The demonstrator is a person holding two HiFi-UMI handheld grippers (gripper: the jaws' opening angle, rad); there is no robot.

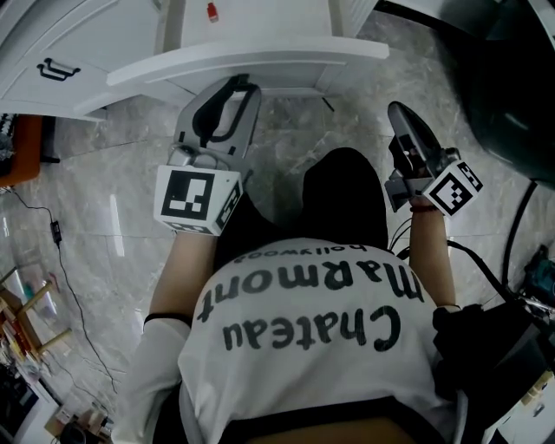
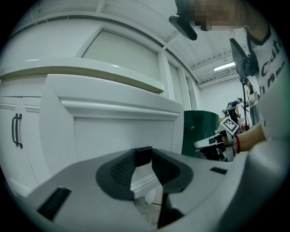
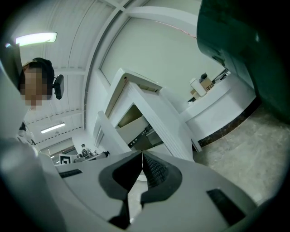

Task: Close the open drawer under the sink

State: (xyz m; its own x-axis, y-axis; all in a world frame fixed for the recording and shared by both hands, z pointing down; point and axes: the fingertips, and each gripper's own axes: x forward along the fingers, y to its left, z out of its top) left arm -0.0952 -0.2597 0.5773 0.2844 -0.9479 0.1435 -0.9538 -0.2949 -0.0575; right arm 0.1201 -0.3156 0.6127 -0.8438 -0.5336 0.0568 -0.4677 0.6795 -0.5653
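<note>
The white drawer (image 1: 251,59) stands pulled out from the vanity, its front panel facing me, with a small red item (image 1: 212,11) inside. My left gripper (image 1: 243,87) is held just in front of that panel and slightly below it. In the left gripper view its jaws stand a little apart with nothing between them, the drawer front (image 2: 118,136) close behind the gap. My right gripper (image 1: 397,111) hovers further right over the floor, apart from the drawer. Its jaws meet at the tips (image 3: 142,154) and hold nothing. The open drawer (image 3: 136,118) shows beyond them.
A cabinet door with a black handle (image 1: 56,69) lies left of the drawer. The countertop edge (image 2: 90,74) overhangs the drawer. A dark green bin (image 1: 512,87) stands at the right. Cables (image 1: 61,260) and clutter line the marble floor's left edge.
</note>
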